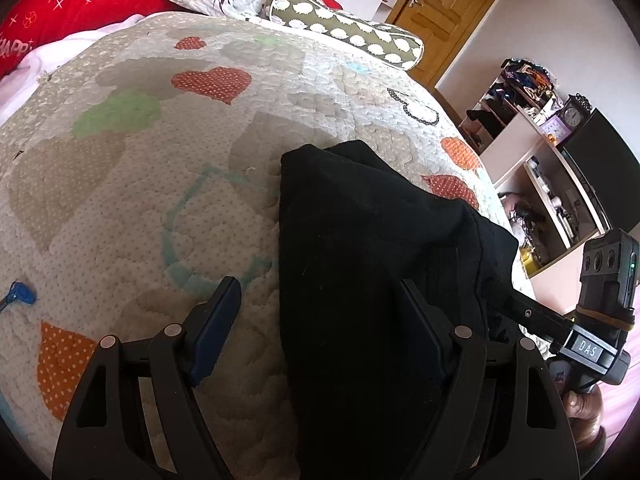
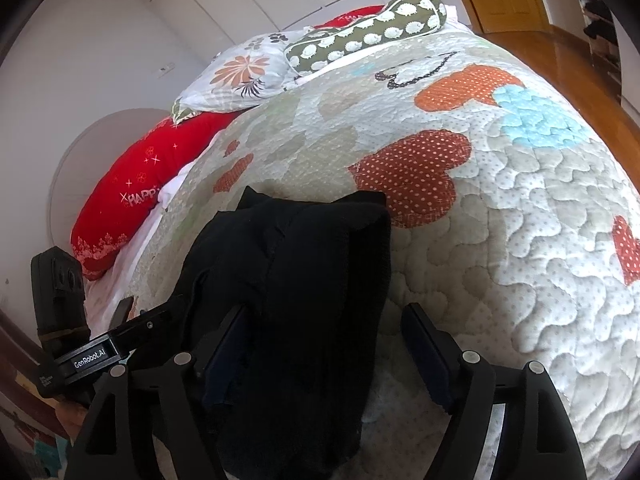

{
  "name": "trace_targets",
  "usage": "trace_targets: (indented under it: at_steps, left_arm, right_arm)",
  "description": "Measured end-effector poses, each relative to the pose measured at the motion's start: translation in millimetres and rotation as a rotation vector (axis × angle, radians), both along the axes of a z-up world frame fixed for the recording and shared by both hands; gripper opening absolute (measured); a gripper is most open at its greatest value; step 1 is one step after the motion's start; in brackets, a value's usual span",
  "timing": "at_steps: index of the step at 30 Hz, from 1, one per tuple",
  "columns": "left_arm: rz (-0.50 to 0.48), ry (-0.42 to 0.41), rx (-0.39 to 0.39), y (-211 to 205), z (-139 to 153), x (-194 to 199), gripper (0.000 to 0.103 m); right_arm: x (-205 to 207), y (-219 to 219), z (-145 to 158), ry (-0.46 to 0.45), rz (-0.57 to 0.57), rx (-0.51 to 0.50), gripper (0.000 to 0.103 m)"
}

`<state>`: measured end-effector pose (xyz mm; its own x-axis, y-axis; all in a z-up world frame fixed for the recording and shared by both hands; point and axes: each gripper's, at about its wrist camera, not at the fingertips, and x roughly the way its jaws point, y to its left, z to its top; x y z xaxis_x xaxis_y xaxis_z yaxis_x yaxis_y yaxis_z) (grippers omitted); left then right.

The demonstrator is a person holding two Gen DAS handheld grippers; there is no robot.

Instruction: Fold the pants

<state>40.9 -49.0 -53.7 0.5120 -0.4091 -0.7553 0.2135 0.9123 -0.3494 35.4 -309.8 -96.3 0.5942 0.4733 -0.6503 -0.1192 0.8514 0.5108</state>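
The black pants (image 1: pixel 360 240) lie folded into a narrow bundle on the quilted heart-pattern bedspread (image 1: pixel 140 208). My left gripper (image 1: pixel 316 320) is open; its jaws stand wide apart over the near end of the pants, the right finger against the cloth. In the right wrist view the same pants (image 2: pixel 304 280) run away from me. My right gripper (image 2: pixel 324 344) is open too, with the near end of the pants between its fingers. Each view shows the other gripper's body beside the pants: the right gripper (image 1: pixel 592 320) and the left gripper (image 2: pixel 80 344).
Pillows lie at the head of the bed: a red one (image 2: pixel 132 184), a floral one (image 2: pixel 240 72) and an olive bolster (image 2: pixel 360 28). A small blue object (image 1: pixel 20 294) lies on the quilt at left. Shelves (image 1: pixel 540 168) and a wooden door (image 1: pixel 448 12) stand beyond the bed.
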Motion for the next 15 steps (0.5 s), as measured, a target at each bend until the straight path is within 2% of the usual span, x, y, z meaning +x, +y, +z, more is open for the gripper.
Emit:
trace_targets:
  at_steps: [13,15]
  left_arm:
    - [-0.007,-0.006,0.029,-5.6,-2.0,1.0,0.080]
    - [-0.009,-0.003,0.032,-6.7,-2.8,1.1,0.080]
  right_arm:
    - [5.4,5.6,-2.4,-0.020,0.014,-0.008,0.078]
    - [5.3,5.6,-2.8,-0.030,0.018,0.004,0.075]
